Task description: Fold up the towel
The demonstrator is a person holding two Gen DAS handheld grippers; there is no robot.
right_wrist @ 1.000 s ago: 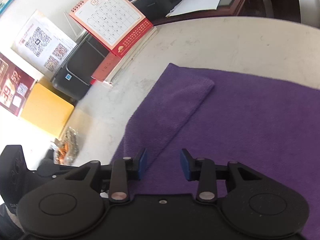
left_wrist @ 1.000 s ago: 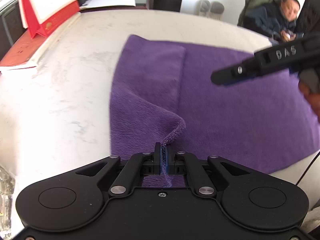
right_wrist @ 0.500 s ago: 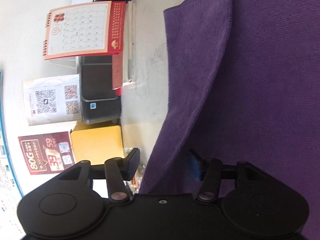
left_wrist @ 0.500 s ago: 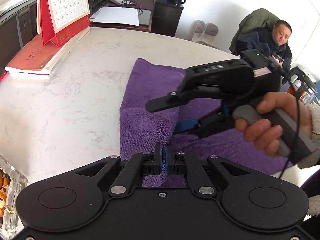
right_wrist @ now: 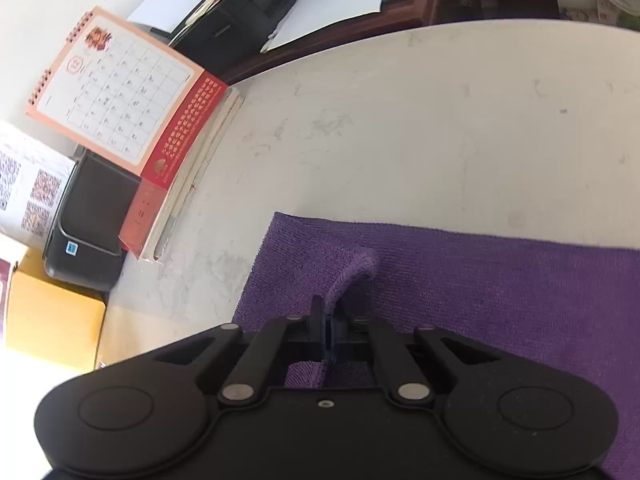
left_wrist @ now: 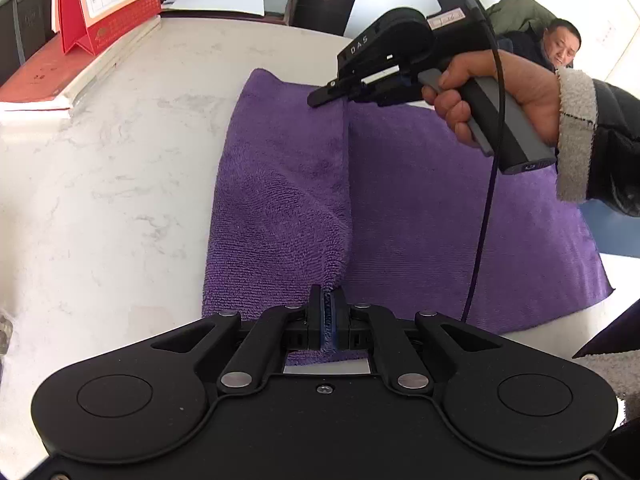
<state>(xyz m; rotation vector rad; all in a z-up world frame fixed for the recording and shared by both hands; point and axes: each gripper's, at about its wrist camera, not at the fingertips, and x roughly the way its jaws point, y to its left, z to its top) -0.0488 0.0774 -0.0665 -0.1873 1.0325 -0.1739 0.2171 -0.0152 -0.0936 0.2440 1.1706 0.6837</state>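
A purple towel (left_wrist: 440, 200) lies on a white marble-look table (left_wrist: 120, 168), its left strip folded over onto the rest. My left gripper (left_wrist: 328, 300) is shut on the near corner of that folded strip. My right gripper (left_wrist: 316, 98), held in a hand (left_wrist: 500, 92), reaches over the far end of the fold. In the right wrist view the right gripper (right_wrist: 329, 312) is shut on the far corner of the towel (right_wrist: 500, 300), whose hem (right_wrist: 356, 272) arches up out of the jaws.
A red desk calendar (left_wrist: 108, 4) stands on a stack of books (left_wrist: 48, 84) at the table's far left. A black printer (right_wrist: 88, 224), a yellow box (right_wrist: 48, 320), and QR-code sheets sit beyond the edge. A seated person (left_wrist: 560, 44) is behind the table.
My right gripper swung from the near part of the fold to its far end and shut on the towel's far corner. The left gripper kept its grip; the folded strip now lies flatter.
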